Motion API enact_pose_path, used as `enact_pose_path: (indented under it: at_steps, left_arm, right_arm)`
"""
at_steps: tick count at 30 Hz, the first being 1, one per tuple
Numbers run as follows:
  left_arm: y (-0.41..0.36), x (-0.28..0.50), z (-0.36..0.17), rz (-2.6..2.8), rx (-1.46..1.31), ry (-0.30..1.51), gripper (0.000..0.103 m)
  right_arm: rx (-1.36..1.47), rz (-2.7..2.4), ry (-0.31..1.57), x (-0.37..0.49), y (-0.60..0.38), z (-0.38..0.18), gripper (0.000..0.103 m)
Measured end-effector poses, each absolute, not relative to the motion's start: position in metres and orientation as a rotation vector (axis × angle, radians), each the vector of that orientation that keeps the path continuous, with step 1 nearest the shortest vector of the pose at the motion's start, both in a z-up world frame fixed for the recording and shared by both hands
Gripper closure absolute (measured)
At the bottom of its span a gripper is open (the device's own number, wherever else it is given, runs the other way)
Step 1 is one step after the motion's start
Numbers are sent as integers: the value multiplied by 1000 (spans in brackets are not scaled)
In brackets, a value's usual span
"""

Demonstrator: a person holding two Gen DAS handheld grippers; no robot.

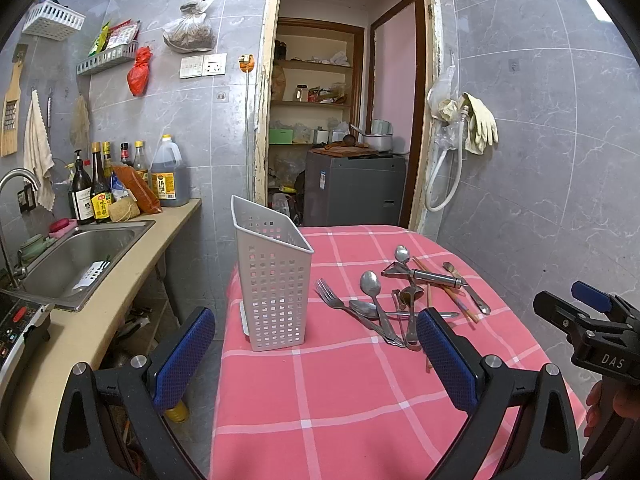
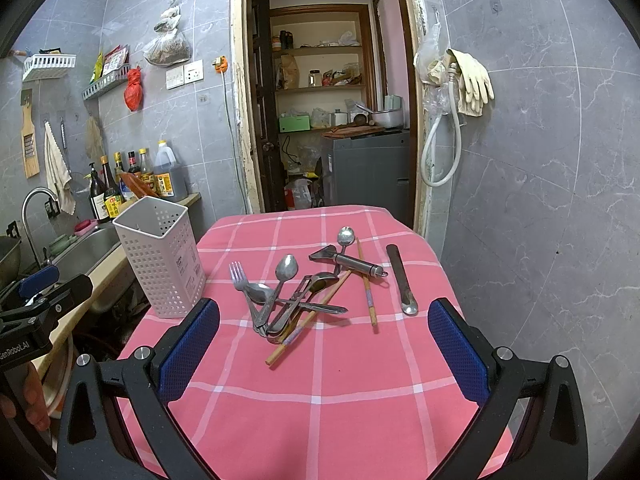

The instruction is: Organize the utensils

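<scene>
right wrist view: table w/ pink check cloth (image 2: pixel 320 392), nothing picked up yet; looks like the very start.
right gripper (image 2: pixel 324 344): tongs wide, empty, hovering low over the near cloth, aimed at the pile.
left gripper (image 1: pixel 316 356): tongs wide too, empty, pointed between caddy and pile; its body shows at the left edge of the right view.
pile (image 2: pixel 288 300): mid-table, just ahead of the right tongs. fork (image 2: pixel 240 280), spoons, a peeler-type tool all crossed over each other; chopstick (image 2: pixel 308 320) runs under the heap w/ its end sticking out toward the camera.
loose bits: 2nd chopstick (image 2: pixel 368 284) and a flat metal piece (image 2: pixel 402 280) lie apart to the right, touching nothing.
caddy (image 2: pixel 160 256): white perforated, upright, left edge of table, well apart from the pile, looks empty.
best first pick (judgement): a loose single on the right, or the jutting chopstick end; clean grab, no tangle.
how: come down along the handle, close across the narrow width, lift straight so neighbours don't drag.
risk: thin flat metal on cloth may slip; caddy is light, near the edge, so drop in from above, don't knock it.
</scene>
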State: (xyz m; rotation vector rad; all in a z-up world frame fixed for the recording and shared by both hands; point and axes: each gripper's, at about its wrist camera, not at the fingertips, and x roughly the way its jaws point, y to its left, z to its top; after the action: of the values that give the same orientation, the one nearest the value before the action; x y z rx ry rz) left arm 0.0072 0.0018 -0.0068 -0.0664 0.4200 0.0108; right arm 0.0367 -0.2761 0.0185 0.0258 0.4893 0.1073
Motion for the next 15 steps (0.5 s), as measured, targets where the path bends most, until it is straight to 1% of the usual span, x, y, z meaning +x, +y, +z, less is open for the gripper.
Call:
enact_pose_path:
  at_steps: [15]
  left_arm:
    - [2,7,-7,10,-65,420,1]
  right_arm:
    - [27,107,491,37,-276,18,1]
